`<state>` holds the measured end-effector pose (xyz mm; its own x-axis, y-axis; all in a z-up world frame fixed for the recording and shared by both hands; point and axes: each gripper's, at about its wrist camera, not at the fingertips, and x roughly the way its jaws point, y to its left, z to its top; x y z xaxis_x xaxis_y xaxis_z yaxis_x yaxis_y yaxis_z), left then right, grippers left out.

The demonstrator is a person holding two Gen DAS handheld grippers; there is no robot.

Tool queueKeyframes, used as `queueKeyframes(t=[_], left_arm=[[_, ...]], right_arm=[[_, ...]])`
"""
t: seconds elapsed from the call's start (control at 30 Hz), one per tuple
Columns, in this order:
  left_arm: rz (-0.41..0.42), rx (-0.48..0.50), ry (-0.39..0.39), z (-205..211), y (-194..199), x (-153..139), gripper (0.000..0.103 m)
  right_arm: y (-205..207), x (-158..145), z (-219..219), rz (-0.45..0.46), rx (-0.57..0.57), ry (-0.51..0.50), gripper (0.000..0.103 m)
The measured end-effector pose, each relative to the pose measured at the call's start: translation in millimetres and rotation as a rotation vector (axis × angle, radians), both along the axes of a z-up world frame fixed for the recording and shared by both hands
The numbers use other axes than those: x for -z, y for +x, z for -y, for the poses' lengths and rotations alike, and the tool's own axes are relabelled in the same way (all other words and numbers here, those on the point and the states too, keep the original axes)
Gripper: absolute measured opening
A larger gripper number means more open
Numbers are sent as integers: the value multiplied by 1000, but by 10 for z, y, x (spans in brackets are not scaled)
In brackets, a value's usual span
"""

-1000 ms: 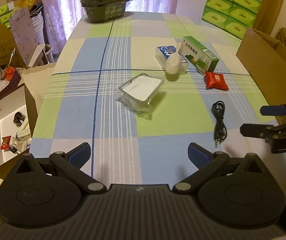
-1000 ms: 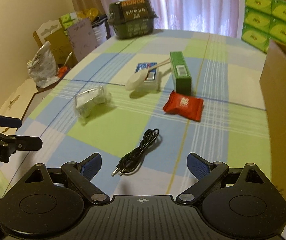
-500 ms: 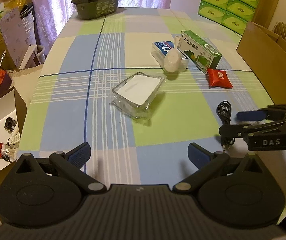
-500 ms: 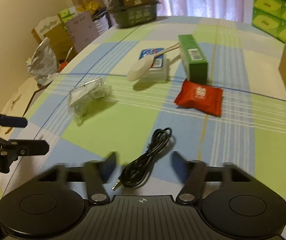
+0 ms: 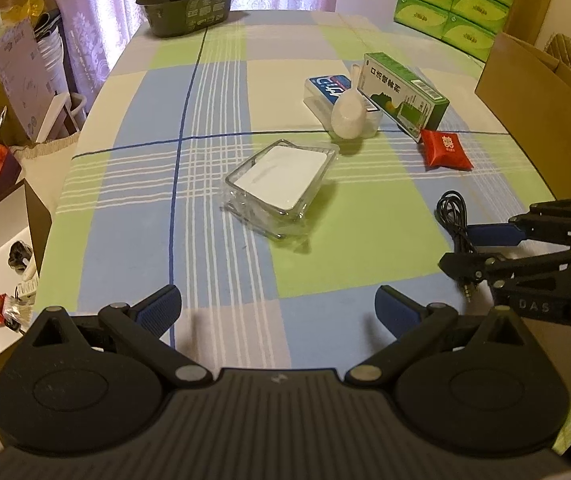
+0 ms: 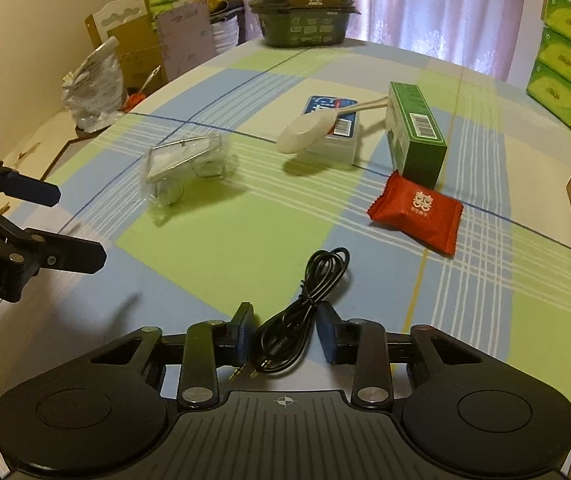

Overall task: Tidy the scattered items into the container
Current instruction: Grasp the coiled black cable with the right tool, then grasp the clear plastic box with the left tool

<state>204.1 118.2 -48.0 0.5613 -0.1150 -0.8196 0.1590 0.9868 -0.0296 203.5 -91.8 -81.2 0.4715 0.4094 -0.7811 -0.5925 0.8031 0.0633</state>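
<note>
Blue-padded jaws of the right gripper [image 6: 285, 334] have narrowed from wide a second ago and now bracket the coiled black cable [image 6: 305, 304]; pads look just beside or touching it, not fully clamped. Cable lies flat on the bench [image 6: 245, 236], plugs toward the camera, unmoved. Left gripper [image 5: 277, 308] hovers over the near bench edge, jaws wide, holding nothing. So the cable grasp is underway, lift not yet done. Further out: red packet [image 6: 415, 212], green carton [image 6: 415, 136], white spoon [image 6: 309, 130] resting on a blue-labelled box [image 6: 331, 120], clear plastic tray [image 5: 281, 182] mid-bench. Cardboard box [image 5: 533, 80] at the right is likely the container; all items are outside it.
</note>
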Motion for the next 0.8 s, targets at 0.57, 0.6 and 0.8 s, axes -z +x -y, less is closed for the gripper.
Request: queueKeyframes(t=[0.57, 0.6, 0.8], left_arm=[[63, 176, 76, 100, 556, -14, 100], [65, 201, 86, 115, 606, -4, 98], [76, 372, 201, 226, 773, 106, 89]], right_arm=[[158, -37, 130, 21, 60, 1, 18], [159, -33, 133, 22, 58, -1, 18], [172, -19, 158, 29, 62, -5, 19]])
